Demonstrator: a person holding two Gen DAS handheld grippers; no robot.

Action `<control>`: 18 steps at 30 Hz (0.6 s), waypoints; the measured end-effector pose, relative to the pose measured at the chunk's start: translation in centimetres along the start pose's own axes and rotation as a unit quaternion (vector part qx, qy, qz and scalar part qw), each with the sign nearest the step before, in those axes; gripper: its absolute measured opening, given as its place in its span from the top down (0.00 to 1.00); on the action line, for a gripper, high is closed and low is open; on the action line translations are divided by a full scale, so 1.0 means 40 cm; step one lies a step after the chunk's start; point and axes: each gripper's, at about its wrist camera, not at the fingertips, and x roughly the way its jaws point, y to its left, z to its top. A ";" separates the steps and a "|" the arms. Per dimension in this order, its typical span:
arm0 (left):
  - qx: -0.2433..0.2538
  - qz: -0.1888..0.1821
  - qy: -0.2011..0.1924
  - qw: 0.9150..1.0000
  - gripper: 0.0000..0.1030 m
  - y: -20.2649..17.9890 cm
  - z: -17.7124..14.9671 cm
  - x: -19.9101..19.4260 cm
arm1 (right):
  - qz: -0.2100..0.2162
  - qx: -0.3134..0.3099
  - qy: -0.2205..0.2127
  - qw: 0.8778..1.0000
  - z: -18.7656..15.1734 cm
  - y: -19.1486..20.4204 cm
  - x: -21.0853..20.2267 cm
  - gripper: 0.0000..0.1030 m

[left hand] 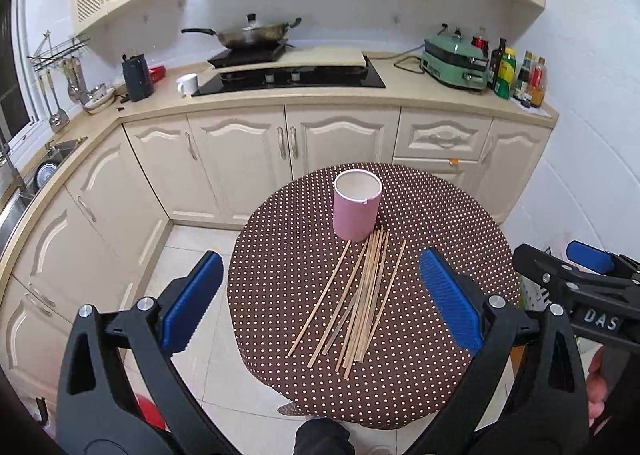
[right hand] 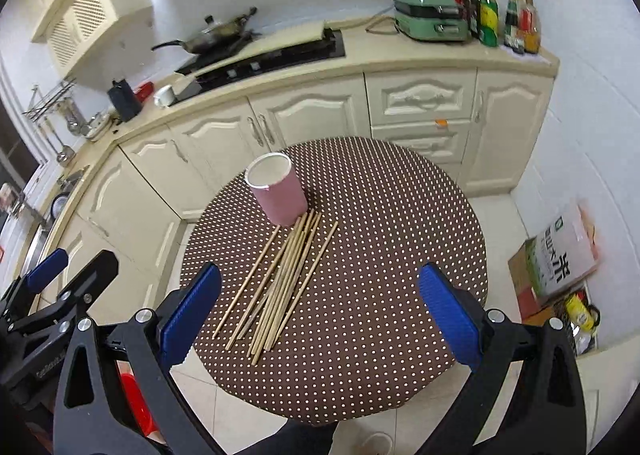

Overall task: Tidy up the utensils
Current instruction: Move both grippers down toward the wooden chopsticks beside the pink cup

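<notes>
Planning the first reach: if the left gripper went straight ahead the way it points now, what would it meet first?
Probably the loose chopsticks lying on the dotted table, with the pink cup just behind them. The left gripper is open; depth is uncertain.

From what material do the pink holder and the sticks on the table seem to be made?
Pink holder: probably ceramic or plastic, with a matte pink outside, white inside and a chipped-looking rim. Sticks: likely bamboo or wood, pale tan, thin, straight and unpainted.
</notes>
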 end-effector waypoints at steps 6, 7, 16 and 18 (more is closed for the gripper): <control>0.002 -0.013 0.037 0.999 0.06 0.021 0.017 0.100 | 0.016 0.028 0.034 0.999 0.009 -0.005 0.080 0.08; -0.001 -0.017 0.044 0.999 0.06 0.025 0.017 0.118 | 0.021 0.036 0.040 0.998 0.009 -0.008 0.093 0.08; 0.000 -0.056 0.114 0.992 0.06 0.060 0.019 0.294 | 0.032 0.103 0.118 0.987 0.011 -0.017 0.257 0.16; 0.000 -0.071 0.134 0.988 0.08 0.066 0.017 0.341 | 0.030 0.110 0.127 0.985 0.011 -0.016 0.284 0.18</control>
